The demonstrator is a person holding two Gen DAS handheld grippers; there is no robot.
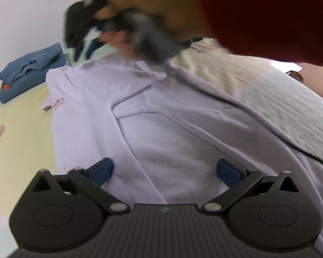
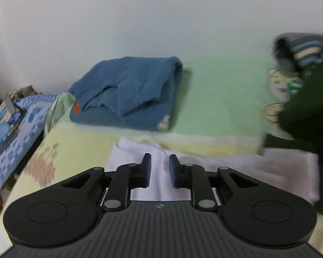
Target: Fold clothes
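White shirt point(image 1: 161, 129) on yellow-green bedspread point(image 2: 221, 90), white wall point(image 2: 161, 17) behind.

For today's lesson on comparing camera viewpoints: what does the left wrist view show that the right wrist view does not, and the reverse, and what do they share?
Only the left wrist view: the left claw, open wide over the body of the white shirt, and a hand gripping the blurred right tool above it.

Only the right wrist view: the right claw, slightly open with nothing between its pads, a dark green garment at right, and blue patterned packaging beside the bed.

Both: the white shirt, the folded blue garment, and the yellow-and-green bedsheet.
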